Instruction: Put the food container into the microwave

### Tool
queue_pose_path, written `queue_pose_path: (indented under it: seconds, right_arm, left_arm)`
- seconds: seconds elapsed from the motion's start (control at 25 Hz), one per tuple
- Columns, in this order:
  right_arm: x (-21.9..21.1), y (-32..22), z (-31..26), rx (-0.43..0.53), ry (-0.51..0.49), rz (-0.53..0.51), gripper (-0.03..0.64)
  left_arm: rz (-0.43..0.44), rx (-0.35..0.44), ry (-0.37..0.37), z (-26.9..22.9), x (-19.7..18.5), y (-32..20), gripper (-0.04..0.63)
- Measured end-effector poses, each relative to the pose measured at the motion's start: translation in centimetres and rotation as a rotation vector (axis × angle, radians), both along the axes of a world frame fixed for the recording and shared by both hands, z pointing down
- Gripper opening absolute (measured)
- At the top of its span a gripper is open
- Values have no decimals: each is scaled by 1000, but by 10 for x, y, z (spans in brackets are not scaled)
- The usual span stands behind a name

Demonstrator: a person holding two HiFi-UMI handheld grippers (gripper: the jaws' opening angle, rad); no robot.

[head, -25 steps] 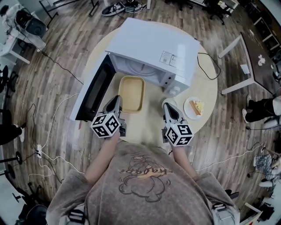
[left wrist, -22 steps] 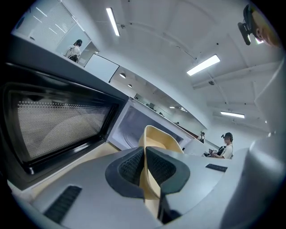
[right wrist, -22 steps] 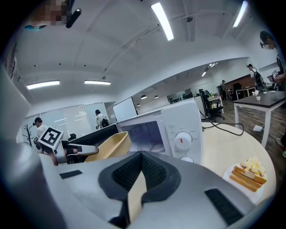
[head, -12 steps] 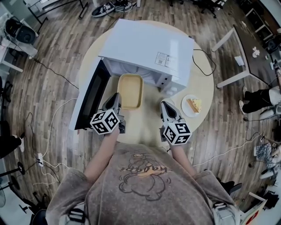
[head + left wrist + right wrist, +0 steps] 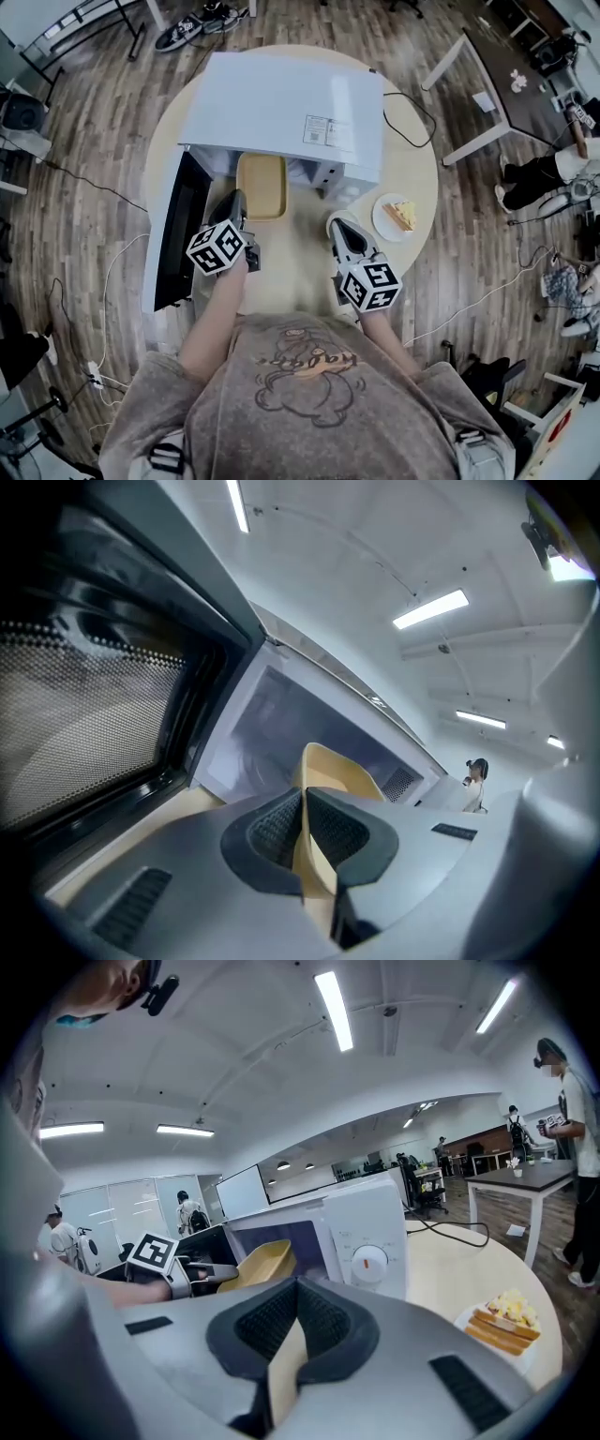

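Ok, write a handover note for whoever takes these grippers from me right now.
Left gripper: shut on the food container, at its near rim.
Right gripper: shut, empty, in front of the microwave, near its dial.
Door open; container held tilted, partway through the opening.
Left to do: push it fully in, lower it, release, withdraw.
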State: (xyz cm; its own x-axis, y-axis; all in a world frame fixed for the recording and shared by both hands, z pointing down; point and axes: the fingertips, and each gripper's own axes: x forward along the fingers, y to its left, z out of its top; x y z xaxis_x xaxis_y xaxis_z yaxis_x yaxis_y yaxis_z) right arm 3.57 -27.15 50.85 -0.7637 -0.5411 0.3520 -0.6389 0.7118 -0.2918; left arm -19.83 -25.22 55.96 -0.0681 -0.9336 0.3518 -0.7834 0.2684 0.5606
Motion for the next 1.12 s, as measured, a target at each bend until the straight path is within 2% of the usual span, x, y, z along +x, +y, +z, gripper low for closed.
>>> queue_pose_path:
  seconds: [0.84,1.12]
  right_arm:
    - [3,0,9,-28,44,35,3]
    - [7,-3,14,-39,54,46,3]
  left_arm:
    - [6,-36,56,39,-26,-77,43]
    - [3,-59,45,45,-31,-91,43]
